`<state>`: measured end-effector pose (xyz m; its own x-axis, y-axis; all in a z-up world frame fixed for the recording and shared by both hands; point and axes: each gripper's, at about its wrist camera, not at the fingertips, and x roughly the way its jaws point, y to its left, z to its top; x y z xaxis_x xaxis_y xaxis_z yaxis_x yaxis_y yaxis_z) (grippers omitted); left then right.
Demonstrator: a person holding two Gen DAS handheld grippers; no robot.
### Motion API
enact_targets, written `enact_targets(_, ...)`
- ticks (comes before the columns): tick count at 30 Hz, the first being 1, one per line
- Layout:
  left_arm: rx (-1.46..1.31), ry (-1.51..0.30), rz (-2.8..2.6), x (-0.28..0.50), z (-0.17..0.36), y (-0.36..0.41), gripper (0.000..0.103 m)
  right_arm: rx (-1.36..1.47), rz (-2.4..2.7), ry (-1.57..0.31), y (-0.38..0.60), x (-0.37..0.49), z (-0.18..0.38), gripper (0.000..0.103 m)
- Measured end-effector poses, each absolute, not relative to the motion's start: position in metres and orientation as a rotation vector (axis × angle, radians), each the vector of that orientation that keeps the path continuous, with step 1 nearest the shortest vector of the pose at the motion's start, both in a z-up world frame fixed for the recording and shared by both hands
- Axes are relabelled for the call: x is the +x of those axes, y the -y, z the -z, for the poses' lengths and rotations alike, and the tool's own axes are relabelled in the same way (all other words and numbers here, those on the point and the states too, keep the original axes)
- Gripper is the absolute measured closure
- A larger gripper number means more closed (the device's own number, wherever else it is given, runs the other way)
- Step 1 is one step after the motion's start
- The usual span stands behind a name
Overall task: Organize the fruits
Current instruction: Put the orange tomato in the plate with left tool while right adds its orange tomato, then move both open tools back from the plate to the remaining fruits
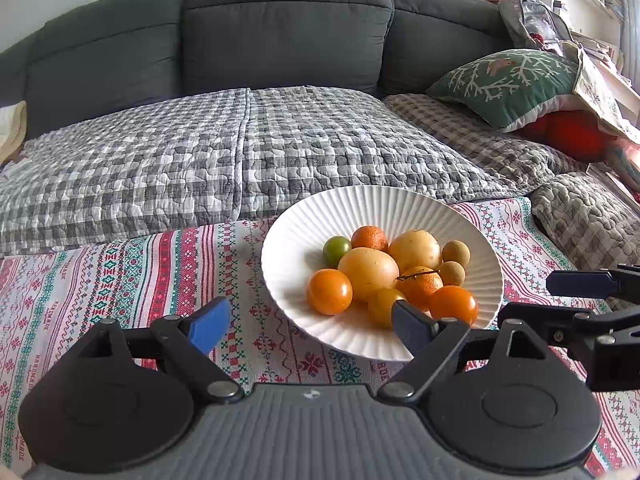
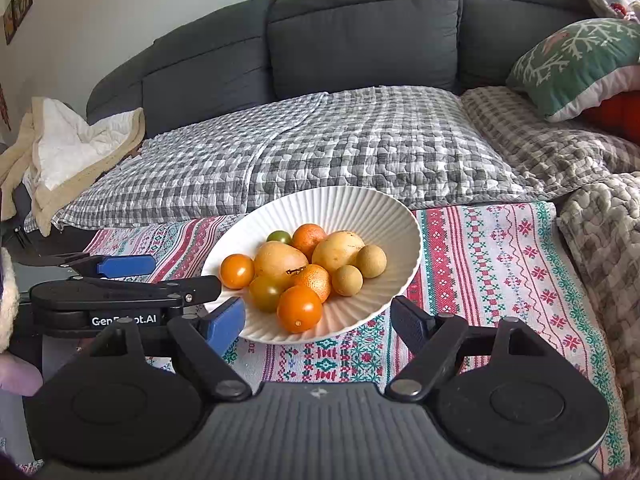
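A white ribbed bowl [image 1: 304, 216] sits on a patterned red, green and white cloth [image 1: 120, 264] spread over a low table in front of a dark grey sofa [image 1: 280, 32]; a grey checked quilt [image 1: 200, 160] covers the sofa seat, and a green cushion with a white branch pattern [image 1: 508, 80] leans at the right end. All the fruit is gathered in the bowl, touching in one heap: two large yellow fruits [image 1: 370, 268] in the middle, an orange tomato [image 1: 330, 292] at the near left, another orange tomato [image 1: 454, 304] at the near right, a small green tomato [image 1: 337, 249] at the back left, a rough-skinned mandarin [image 1: 370, 238] behind, a second one with a dark stalk across it [image 1: 420, 284], and two small tan round fruits [image 1: 456, 254] at the right side. The left gripper [image 1: 308, 326] stands wide open with nothing between its blue pads; its right pad [image 1: 412, 326] overlaps the bowl's near rim in the view, though whether it touches I cannot tell. The right gripper [image 2: 320, 322] is likewise spread wide and empty, its two fingers either side of the bowl's near edge; the left gripper shows just to its left.
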<state>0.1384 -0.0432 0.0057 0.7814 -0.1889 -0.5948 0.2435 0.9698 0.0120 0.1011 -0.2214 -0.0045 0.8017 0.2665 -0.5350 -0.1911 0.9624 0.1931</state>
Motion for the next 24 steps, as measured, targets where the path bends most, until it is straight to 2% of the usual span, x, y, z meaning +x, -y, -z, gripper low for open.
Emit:
enact_targets(9,0.120,-0.673,0.187,0.097,-0.006,0.030,0.010,0.102,-0.194,-0.657,0.218,0.077,-0.001,0.011)
enact_targets(24,0.012,-0.753,0.133,0.045,-0.010,0.011,0.009,0.082,-0.136,-0.677,0.213,0.047,-0.001,0.005)
